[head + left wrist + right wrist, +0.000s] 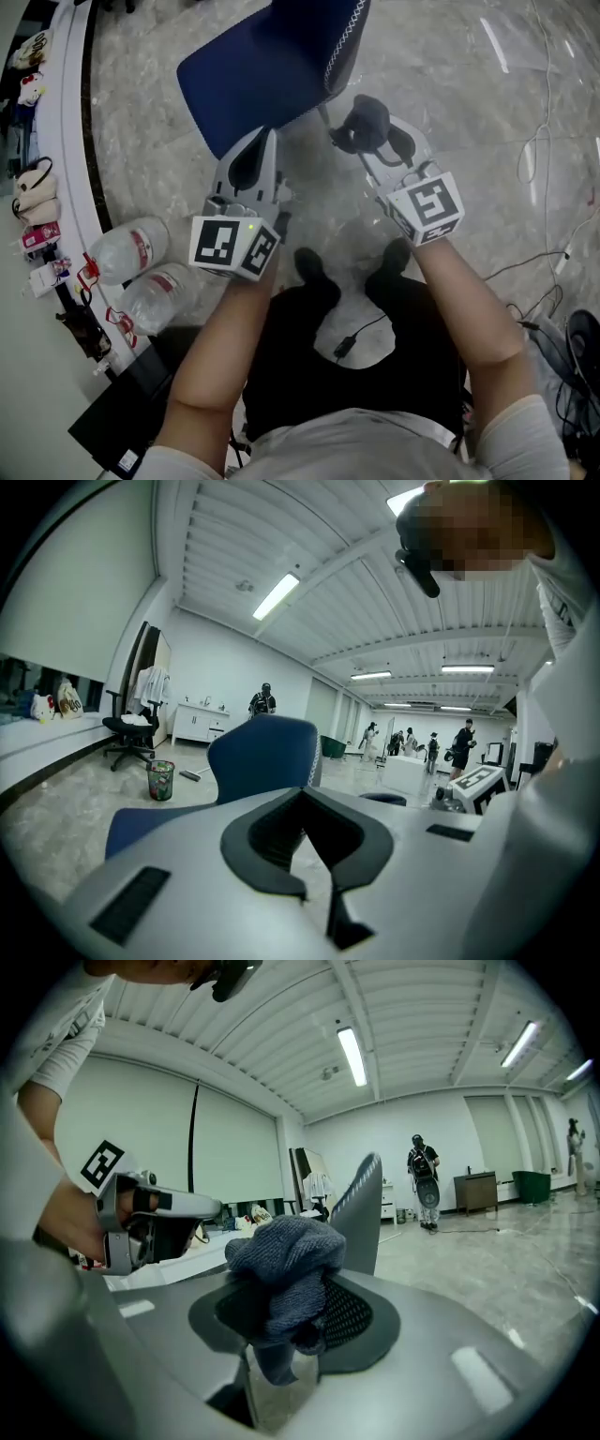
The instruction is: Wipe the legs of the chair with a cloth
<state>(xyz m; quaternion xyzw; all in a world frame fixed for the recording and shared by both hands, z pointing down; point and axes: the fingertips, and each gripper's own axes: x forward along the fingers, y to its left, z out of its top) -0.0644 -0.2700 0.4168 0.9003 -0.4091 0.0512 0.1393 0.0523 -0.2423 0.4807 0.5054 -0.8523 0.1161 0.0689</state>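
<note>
While the right gripper (368, 142) is pinching a bunched grey-blue knit cloth (281, 1260) beside the blue chair (262, 66), the left gripper (269, 141) is sitting closed, empty; the bottles' (131, 251) red labels are showing no legible print.

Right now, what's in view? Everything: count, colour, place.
chair: one, blue, on the floor just ahead of both grippers
cloth: one, dark grey, bunched in the right gripper's jaws
bottles: two, clear plastic with red labels, lying on the floor at left
ledge: one, white, along the left edge, with small bags on it
cables: several, thin, on the floor at right
floor: grey, marbled
office chair: one, black, far left in the left gripper view
people: several, distant in the background
shoes: two, black, below the grippers
left gripper: grey, jaws together, nothing held
right gripper: grey, shut on the cloth
</note>
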